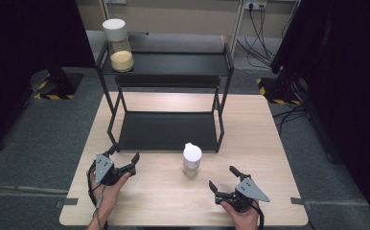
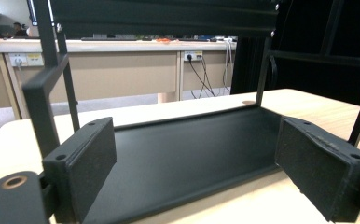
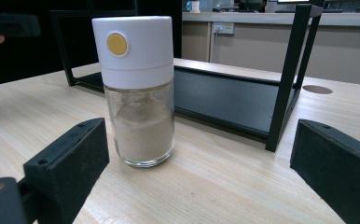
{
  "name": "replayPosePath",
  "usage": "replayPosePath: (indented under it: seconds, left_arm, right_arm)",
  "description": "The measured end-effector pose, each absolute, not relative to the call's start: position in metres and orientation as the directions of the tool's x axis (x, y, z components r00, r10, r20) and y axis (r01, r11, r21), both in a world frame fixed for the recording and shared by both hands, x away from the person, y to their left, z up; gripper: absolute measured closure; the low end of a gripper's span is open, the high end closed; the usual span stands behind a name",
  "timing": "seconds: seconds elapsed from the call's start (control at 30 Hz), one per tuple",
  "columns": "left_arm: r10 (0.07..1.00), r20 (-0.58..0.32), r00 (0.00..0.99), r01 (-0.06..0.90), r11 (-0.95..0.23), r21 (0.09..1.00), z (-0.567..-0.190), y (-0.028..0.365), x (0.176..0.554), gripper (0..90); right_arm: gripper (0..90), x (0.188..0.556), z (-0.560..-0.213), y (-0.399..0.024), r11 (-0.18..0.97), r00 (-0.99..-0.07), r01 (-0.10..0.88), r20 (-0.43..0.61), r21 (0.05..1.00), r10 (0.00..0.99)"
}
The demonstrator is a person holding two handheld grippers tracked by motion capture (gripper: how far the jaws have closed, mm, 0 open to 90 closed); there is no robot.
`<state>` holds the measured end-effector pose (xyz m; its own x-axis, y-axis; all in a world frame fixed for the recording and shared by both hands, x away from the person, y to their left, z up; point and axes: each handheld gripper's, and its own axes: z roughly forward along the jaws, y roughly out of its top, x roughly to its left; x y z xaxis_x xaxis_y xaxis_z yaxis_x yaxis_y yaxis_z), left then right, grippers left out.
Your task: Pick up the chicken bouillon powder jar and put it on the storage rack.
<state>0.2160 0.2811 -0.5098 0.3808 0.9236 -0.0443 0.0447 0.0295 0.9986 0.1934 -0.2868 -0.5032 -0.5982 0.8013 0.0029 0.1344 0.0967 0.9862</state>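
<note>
A small glass jar (image 1: 192, 160) with a white cap and pale powder stands upright on the wooden table (image 1: 164, 201), just in front of a black two-tier rack (image 1: 168, 129). In the right gripper view the jar (image 3: 138, 93) stands ahead and left of centre, a yellow dot on its cap. A taller jar (image 1: 117, 44) with a white lid and yellow grains stands on the rack's top shelf at the left. My left gripper (image 1: 124, 158) rests open near the rack's front left leg. My right gripper (image 1: 223, 178) is open, a little right of and nearer than the small jar, apart from it.
The rack's lower shelf (image 2: 187, 154) lies bare right before my left gripper, its upright post (image 2: 45, 107) close on the left. The rack's front right leg (image 3: 285, 79) stands right of the small jar. Bare table stretches between my two hands.
</note>
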Motion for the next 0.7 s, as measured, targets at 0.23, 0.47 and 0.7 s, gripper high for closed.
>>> replayPosePath:
  seconds: [0.23,0.47,0.7]
  left_arm:
    - [0.921,-0.063,0.385,0.070,0.039,0.997,-0.522,0.284,0.213,11.6]
    - [0.917,-0.058,0.394,0.073,0.031,0.997,-0.528,0.283,0.212,11.6]
    - [0.918,-0.053,0.392,0.070,0.027,0.997,-0.528,0.282,0.211,11.7]
  right_arm:
    - [4.6,0.194,-0.503,-0.287,0.096,-0.599,0.134,0.003,0.986,0.800]
    - [4.6,0.194,-0.503,-0.287,0.095,-0.600,0.136,0.006,0.986,0.800]
    - [4.6,0.194,-0.503,-0.288,0.095,-0.601,0.137,0.007,0.986,0.799]
